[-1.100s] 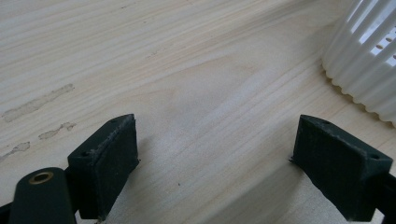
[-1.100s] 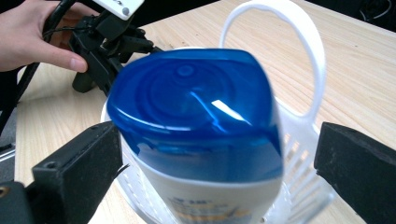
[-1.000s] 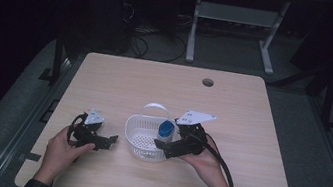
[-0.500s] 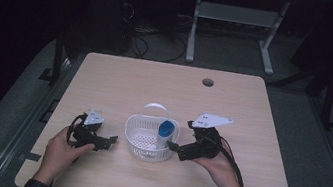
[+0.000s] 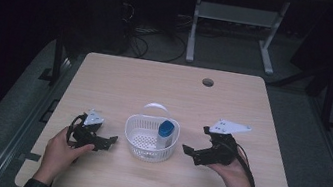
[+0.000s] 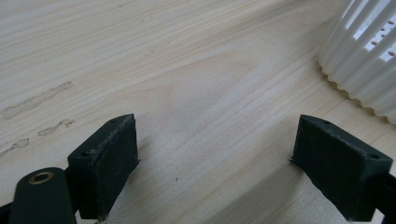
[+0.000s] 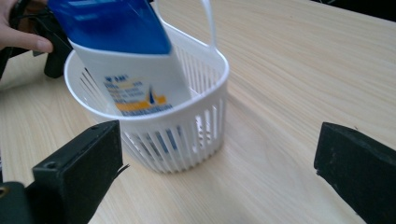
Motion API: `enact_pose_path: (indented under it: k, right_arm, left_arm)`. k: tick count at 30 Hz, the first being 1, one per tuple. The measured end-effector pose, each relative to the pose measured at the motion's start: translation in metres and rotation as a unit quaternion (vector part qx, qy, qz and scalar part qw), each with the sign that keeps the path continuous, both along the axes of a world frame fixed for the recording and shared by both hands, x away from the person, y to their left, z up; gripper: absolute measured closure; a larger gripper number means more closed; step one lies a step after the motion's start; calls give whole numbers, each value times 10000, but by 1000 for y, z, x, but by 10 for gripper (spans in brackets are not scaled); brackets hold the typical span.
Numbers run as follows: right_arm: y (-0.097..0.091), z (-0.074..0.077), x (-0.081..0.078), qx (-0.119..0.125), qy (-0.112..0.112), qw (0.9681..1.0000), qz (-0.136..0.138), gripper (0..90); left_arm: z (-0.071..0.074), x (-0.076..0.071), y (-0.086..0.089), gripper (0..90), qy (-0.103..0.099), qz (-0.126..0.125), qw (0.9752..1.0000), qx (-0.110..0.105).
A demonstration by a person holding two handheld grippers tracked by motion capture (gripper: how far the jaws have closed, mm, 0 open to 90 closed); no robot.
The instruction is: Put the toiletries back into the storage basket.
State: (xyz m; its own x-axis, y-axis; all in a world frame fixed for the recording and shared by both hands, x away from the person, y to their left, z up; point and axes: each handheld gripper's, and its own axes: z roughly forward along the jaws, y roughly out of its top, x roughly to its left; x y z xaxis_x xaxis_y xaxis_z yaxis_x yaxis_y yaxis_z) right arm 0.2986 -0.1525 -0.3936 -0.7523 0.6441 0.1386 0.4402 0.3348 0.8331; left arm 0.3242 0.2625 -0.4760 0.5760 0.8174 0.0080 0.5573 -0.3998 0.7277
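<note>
Two tools, left [image 5: 109,141] and right [image 5: 187,151], jaws apart, flanking basket [image 5: 139,142] with bottle [image 5: 165,133] inside.

One white basket [image 5: 146,143] stands on one wooden table [image 5: 155,86], and one bottle [image 5: 166,133] with a blue cap leans inside it. Two grippers are in view, the left gripper [image 5: 107,141] and the right gripper [image 5: 188,150], one in each of the person's two hands, each with two black jaws. The tabletop has one round hole [image 5: 207,82]
</note>
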Motion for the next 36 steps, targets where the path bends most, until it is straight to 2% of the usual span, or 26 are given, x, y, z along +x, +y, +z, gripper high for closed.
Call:
enact_pose_path:
  k: [20,30,36]
  right_arm:
    - [-48,-16,-10,-68,174,9985,-516,8]
    - [-74,-27,-20,-218,221,9955,-890,8]
    - [-89,-36,-28,-304,283,9927,-1128,8]
  left_arm:
    - [0,-2,1,131,-6,-37,10000,8]
    - [0,-2,1,131,-3,-39,10000,9]
    - [0,-2,1,130,-2,-39,10000,12]
